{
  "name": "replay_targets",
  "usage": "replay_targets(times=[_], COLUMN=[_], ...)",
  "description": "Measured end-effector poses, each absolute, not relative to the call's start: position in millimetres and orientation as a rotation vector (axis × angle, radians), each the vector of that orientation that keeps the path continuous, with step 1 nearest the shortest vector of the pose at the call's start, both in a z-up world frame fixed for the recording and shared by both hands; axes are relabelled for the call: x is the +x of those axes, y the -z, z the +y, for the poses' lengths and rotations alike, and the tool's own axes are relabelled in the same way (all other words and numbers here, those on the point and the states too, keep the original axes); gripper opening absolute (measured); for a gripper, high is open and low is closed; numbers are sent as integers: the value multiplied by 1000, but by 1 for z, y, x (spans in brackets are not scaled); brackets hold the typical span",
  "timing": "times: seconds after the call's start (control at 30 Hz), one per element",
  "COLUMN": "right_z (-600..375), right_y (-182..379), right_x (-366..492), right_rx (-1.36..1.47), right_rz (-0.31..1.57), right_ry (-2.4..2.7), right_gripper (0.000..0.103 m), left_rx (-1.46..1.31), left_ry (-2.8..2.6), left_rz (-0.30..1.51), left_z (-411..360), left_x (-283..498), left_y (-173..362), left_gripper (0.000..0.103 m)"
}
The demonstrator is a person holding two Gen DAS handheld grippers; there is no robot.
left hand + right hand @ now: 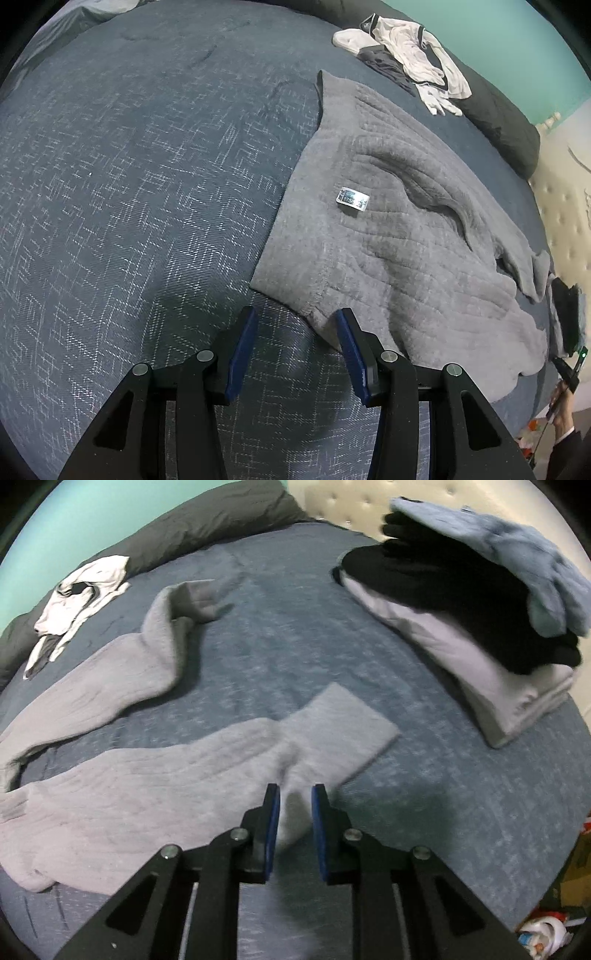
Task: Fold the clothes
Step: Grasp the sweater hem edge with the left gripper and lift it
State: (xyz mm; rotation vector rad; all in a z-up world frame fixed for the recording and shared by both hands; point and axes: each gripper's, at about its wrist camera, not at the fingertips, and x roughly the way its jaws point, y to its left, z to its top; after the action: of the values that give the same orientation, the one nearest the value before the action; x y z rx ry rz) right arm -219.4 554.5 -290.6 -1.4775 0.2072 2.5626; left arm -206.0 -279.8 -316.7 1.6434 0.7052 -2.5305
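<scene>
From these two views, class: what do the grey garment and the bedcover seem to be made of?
Grey garment: probably soft fleece or knit, matte; fuzzy nap, stitched ribs, limp folds.
Bedcover: seemingly woven cloth, matte; blue with pale crosshatch threads.

— What do we list on the bed (129, 184)?

— One sweater (388, 240), spread flat on the cover, right of centre in our left wrist view. A label (352, 199) lies on its upper face. Behind it, towards the far edge, we enter a loose heap of garments (410, 55), resting against a long pillow (498, 122).

— And on the right wrist side?

— The sweater's two sleeves (155, 657) reach across the cover, one behind the other. The nearer cuff (347, 731) lies just before the right gripper (295, 794). Right of the sleeves, well apart, we record a stack of folded clothes (480, 627), set before the headboard (351, 502).
</scene>
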Motion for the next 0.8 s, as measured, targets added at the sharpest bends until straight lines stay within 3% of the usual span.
replay_targets(times=[0.57,0.7,0.8], right_z=[535,529,528], right_y=[305,306,305], right_x=[-225,-226,-225], right_rx=[-1547,-1561,-1562], right_rz=[196,179,190], right_ry=[-2560,-2568,-2574], right_gripper=[17,17,17], left_rx=[1531,1509,1468], left_ry=[2522,2533,2553], left_rz=[1080,1064,1030], left_z=[-301,-293,-292], left_x=[-203,-207,-208], left_y=[333,331,322], left_gripper=[51,21,13])
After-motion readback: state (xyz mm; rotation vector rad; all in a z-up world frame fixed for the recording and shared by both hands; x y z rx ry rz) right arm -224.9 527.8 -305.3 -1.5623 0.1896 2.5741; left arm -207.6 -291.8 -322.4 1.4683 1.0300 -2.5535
